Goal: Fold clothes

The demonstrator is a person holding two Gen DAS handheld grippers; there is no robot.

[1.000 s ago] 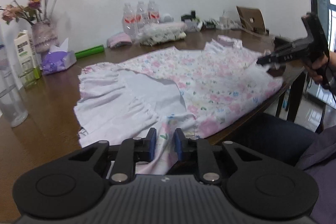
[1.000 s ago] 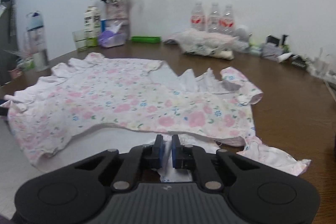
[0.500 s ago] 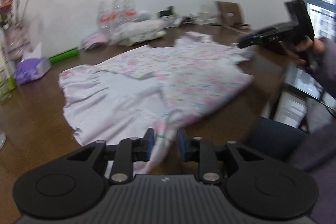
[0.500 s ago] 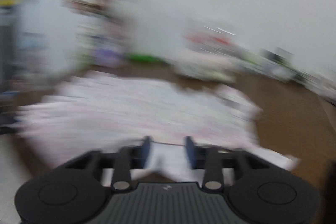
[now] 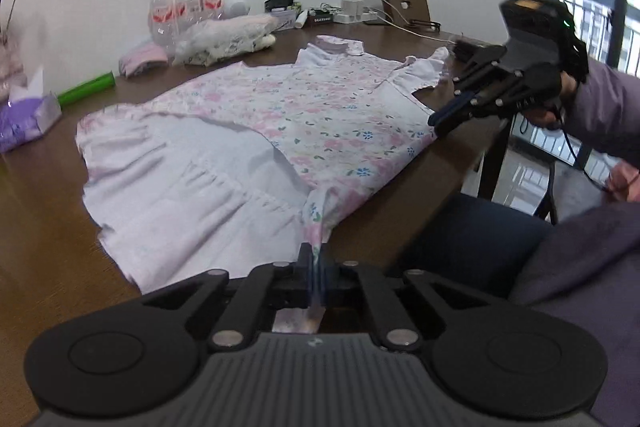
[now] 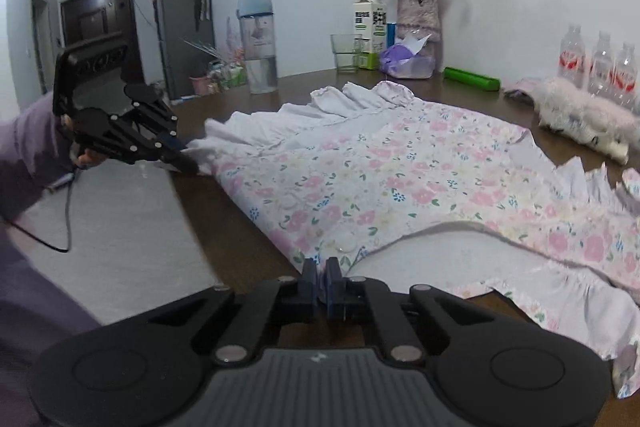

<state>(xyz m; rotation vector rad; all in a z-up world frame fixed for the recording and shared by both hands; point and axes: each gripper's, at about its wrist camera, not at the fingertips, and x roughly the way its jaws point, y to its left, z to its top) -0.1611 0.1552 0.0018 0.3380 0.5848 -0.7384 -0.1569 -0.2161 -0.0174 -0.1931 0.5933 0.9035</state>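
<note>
Dark brown wooden table (image 5: 36, 227) against a white wall, window at the far right in the left wrist view, grey fridge and a dark door in the background of the right wrist view. Pink floral child's dress with white ruffled hem (image 5: 280, 131) lies spread flat on the table, near edge along the table edge, one part folded over so the plain white inside shows. Left gripper (image 5: 314, 265) is closed tight on a narrow strip of the dress's near hem, cloth pinched between its blue pads and pulled a bit off the table edge; same gripper seen in the right wrist view (image 6: 188, 163), tips at the ruffled hem corner. Right gripper (image 6: 322, 277) has its jaws nearly together at the dress's near side edge by the white armhole area; fabric between the pads not clearly visible, so cannot tell whether it grips. In the left wrist view the right gripper (image 5: 438, 119) sits with its tips touching the dress edge near the sleeve. Behind the dress: three clear plastic water bottles with red labels (image 5: 184, 7), white fuzzy bundle of cloth (image 5: 228, 37), green cylinder (image 5: 86, 89), purple tissue pack (image 5: 24, 115), vase of dried pink roses (image 6: 418, 11), white-and-green milk carton (image 6: 370, 31), clear drinking glass (image 6: 346, 53).
</note>
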